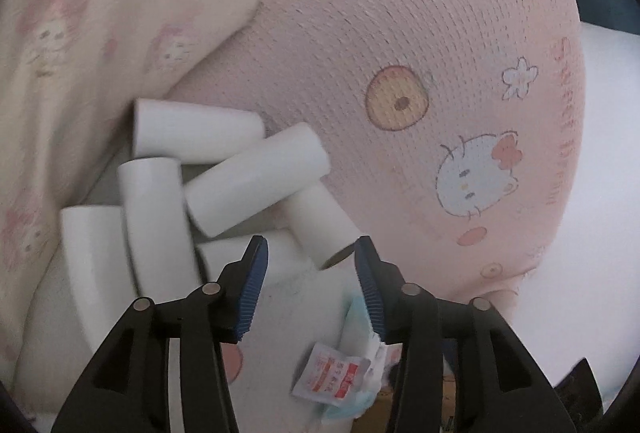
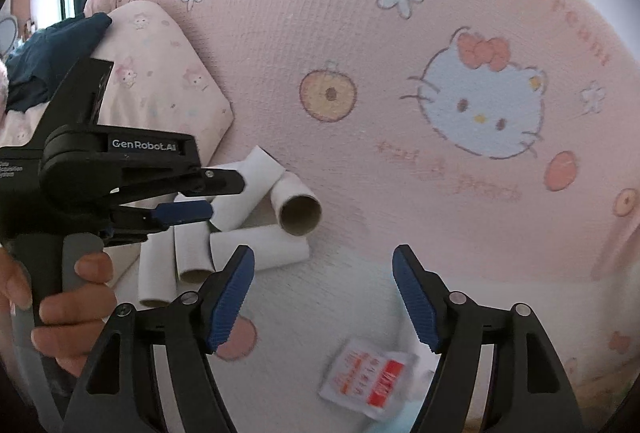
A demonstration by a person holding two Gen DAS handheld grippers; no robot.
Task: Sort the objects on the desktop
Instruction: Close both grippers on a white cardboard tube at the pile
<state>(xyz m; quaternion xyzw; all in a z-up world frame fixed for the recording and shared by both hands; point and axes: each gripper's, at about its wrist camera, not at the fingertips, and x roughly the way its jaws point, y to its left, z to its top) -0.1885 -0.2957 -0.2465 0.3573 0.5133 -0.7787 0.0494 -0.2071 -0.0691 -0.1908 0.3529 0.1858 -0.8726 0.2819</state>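
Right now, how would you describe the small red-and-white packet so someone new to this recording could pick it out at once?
Start from the big pink cartoon-cat blanket and follow it down to its white lower part. There, below and right of the pile of cardboard tubes, lies the sachet, flat between the fingers of the right hand-held gripper. It alone is flat, square and printed with a red block; the tubes are plain white cylinders.

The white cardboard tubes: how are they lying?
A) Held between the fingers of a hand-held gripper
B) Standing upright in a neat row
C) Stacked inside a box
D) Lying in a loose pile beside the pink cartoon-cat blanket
D: the white cardboard tubes lie on their sides at mixed angles, some across each other, at the edge of the pink blanket; no box, and neither hand-held gripper holds one.
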